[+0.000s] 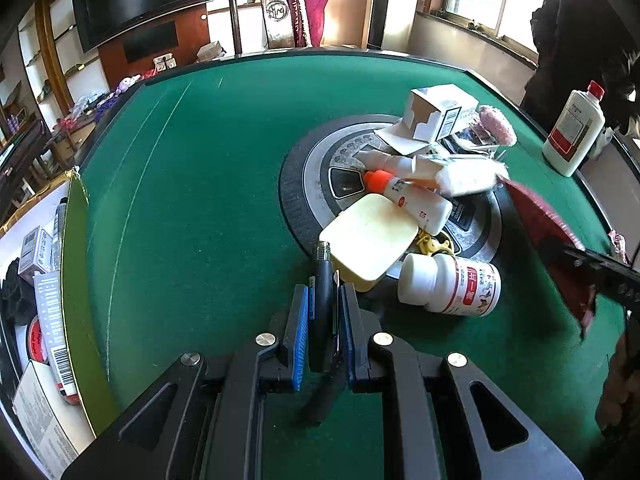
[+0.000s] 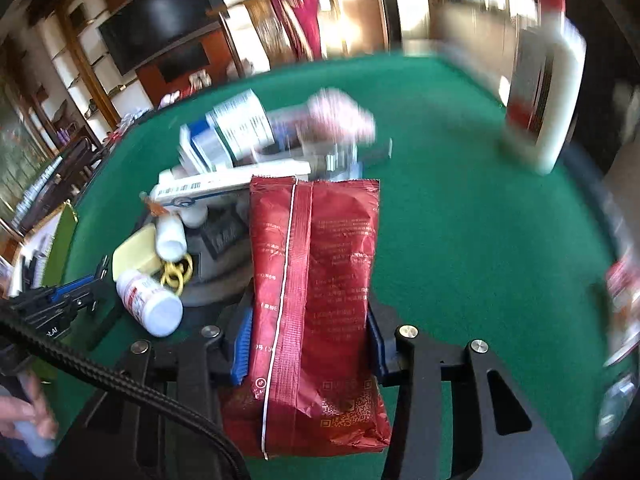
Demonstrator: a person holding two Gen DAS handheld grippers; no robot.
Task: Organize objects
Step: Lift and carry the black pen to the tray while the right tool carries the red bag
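Observation:
My left gripper point(image 1: 324, 292) is shut on a black pen-like tool point(image 1: 323, 308) with a metal tip, just above the green table point(image 1: 200, 200). Ahead of it lies a pile: a cream box point(image 1: 370, 236), a white pill bottle point(image 1: 452, 286) on its side, an orange-capped bottle point(image 1: 416, 200), a white carton point(image 1: 440, 112) and a pink puff point(image 1: 498, 124). My right gripper point(image 2: 308, 312) is shut on a red foil packet point(image 2: 320, 280), which stands upright between the blue pads. From the left wrist view the packet point(image 1: 536, 220) hangs off the table at the right.
The pile rests on a round grey centre panel point(image 1: 316, 168). A tall white bottle with a red cap point(image 1: 574, 128) stands near the right edge. An open box point(image 1: 40, 300) with cartons and a tape roll sits off the table's left edge. A hand point(image 2: 24, 412) shows at lower left.

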